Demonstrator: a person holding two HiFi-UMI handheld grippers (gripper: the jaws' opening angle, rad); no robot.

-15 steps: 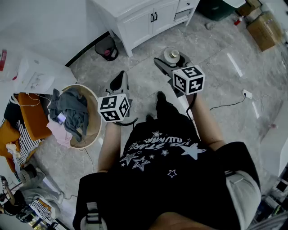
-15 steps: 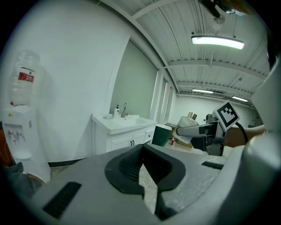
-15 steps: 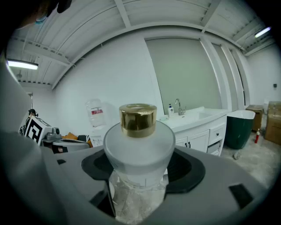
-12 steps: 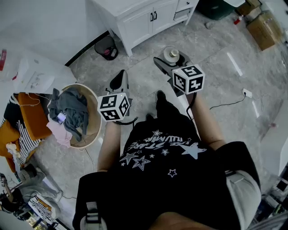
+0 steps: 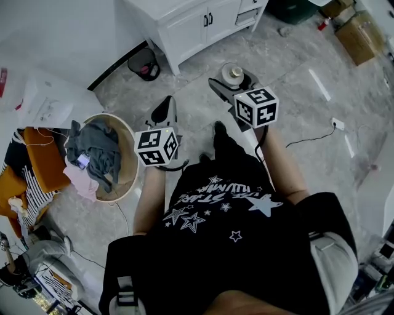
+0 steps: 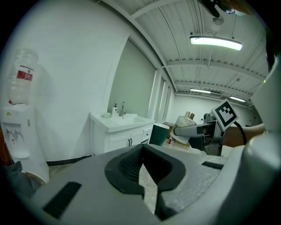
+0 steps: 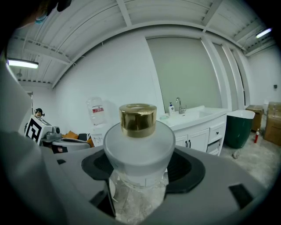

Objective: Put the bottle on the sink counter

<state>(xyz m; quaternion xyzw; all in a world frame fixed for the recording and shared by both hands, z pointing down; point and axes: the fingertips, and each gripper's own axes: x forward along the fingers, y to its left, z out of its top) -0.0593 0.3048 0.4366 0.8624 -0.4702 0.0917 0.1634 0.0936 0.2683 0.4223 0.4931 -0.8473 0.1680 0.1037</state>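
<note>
A frosted bottle [image 5: 234, 74] with a gold cap [image 7: 138, 117] stands upright between the jaws of my right gripper [image 5: 233, 83], which is shut on its body, held above the floor. The bottle [image 6: 186, 125] also shows in the left gripper view, off to the right. My left gripper [image 5: 163, 113] hangs lower and to the left, its jaws shut with nothing in them. The white sink counter [image 5: 161, 8] with its tap [image 7: 179, 105] tops a cabinet ahead of both grippers, some way off.
A round laundry basket [image 5: 125, 136] full of clothes sits on the floor at left. A black waste bin [image 5: 145, 63] stands beside the cabinet. A green bin [image 7: 239, 127] and a cardboard box [image 5: 360, 38] lie to the right. A water dispenser [image 6: 16, 132] stands against the left wall.
The head view has shifted slightly, so the cabinet and floor sit a little higher. Both grippers keep their poses and the bottle stays in the right one.
</note>
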